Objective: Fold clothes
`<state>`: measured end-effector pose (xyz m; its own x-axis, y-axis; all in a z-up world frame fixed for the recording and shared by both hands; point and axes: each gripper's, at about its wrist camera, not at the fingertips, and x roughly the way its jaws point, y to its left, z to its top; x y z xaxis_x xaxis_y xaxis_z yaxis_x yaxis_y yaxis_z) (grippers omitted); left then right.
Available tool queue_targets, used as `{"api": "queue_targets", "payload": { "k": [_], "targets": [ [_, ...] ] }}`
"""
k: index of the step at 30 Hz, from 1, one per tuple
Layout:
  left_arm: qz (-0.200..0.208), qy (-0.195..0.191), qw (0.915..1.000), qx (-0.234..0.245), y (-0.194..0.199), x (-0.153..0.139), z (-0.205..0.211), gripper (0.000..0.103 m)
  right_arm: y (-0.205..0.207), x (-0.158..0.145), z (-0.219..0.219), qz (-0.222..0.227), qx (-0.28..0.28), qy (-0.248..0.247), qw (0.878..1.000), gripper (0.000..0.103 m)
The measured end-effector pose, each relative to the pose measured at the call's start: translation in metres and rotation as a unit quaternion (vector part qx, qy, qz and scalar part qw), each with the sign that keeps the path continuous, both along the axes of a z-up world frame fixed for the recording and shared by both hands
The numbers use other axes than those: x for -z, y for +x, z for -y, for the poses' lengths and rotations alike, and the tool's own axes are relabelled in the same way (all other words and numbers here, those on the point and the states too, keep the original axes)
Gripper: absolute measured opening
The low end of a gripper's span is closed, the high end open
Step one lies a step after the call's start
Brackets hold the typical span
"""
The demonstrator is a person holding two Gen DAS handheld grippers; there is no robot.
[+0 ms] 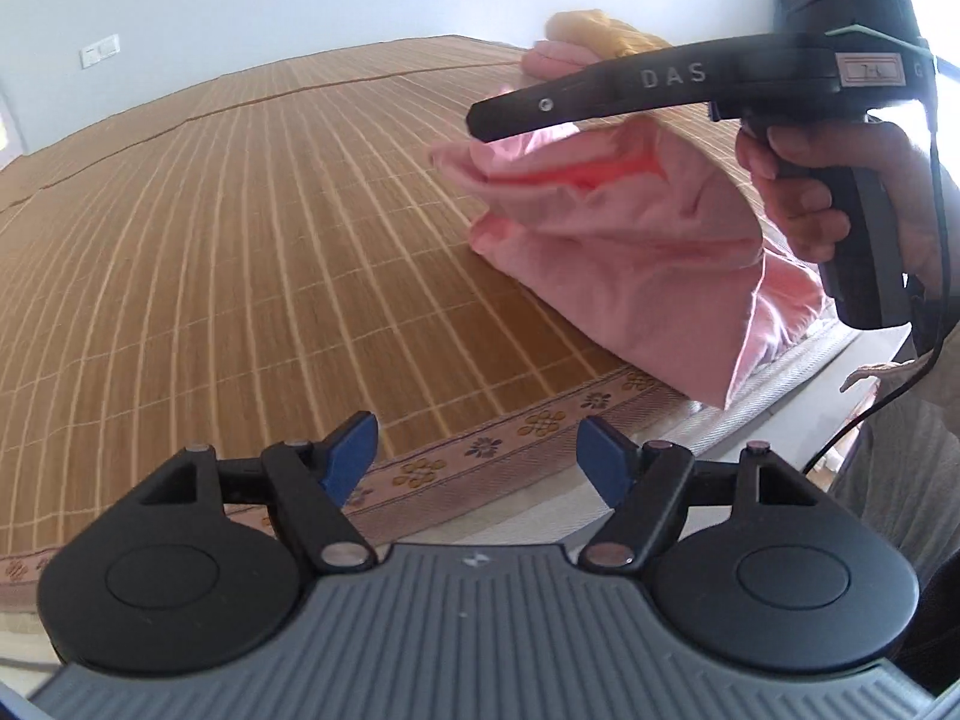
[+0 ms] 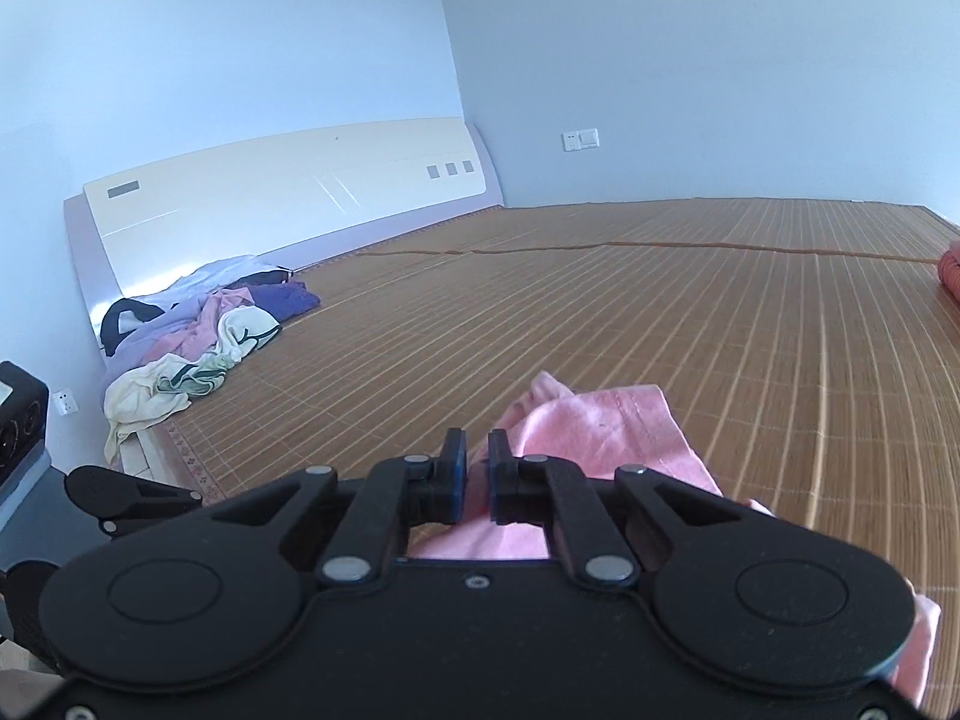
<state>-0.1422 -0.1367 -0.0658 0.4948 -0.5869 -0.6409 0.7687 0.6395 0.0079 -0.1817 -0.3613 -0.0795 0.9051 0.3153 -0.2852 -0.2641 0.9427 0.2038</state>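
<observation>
Your left gripper (image 1: 477, 456) hangs over the near edge of a bed covered by a woven bamboo mat (image 1: 240, 252), above the mat's patterned border strip (image 1: 480, 450). Its jaws stand wide apart with nothing between the blue pads (image 1: 348, 456); only mat and border show in the gap.

Ahead and to the right in the left wrist view, your right hand (image 1: 840, 192) grips the pistol handle of the other tool, whose long black body crosses above a pink garment (image 1: 630, 228). The garment is bunched and partly lifted off the mat, with one end draped over the bed's near edge. Behind it, farther across the bed, sits a yellow-orange bundle of cloth (image 1: 594, 30) next to more pink fabric.

In the right wrist view, your right gripper (image 2: 477, 474) has its jaws drawn close, with only a narrow slit left, and a fold of the pink garment (image 2: 600, 432) is pinched in that slit. The rest of the fabric spreads to the right and under the gripper body, lying on the bamboo mat (image 2: 660, 312).

At the far left of that view, a loose pile of unfolded clothes (image 2: 204, 336) in white, purple, pink and pale yellow lies against the cream headboard (image 2: 270, 192), well apart from the pink garment. A red-orange item (image 2: 951, 276) peeks in at the right edge.
</observation>
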Motion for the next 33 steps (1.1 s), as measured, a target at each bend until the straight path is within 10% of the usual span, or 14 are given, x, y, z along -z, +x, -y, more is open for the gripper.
{"api": "queue_targets", "payload": {
  "k": [10, 15, 19, 25, 33],
  "targets": [
    [-0.003, -0.020, 0.9955, -0.092, 0.002, -0.004, -0.057, 0.078, 0.055, -0.008, -0.062, -0.023, -0.112, 0.044, 0.992, 0.034],
    [-0.009, -0.085, 0.9932, -0.080, 0.016, -0.013, -0.048, 0.078, -0.013, -0.001, 0.019, -0.026, 0.035, 0.021, 0.999, 0.044],
    [-0.028, -0.112, 0.9909, -0.070, 0.039, -0.015, -0.019, 0.078, -0.069, 0.028, 0.102, -0.081, 0.215, 0.015, 0.973, 0.043],
    [-0.016, -0.078, 0.9961, -0.038, 0.055, -0.008, 0.047, 0.078, -0.073, 0.067, 0.121, -0.137, 0.235, 0.032, 0.962, 0.052],
    [0.072, 0.064, 0.9951, -0.021, 0.057, 0.028, 0.103, 0.079, -0.048, 0.080, 0.121, -0.164, 0.244, -0.094, 0.951, 0.041]
  ]
}}
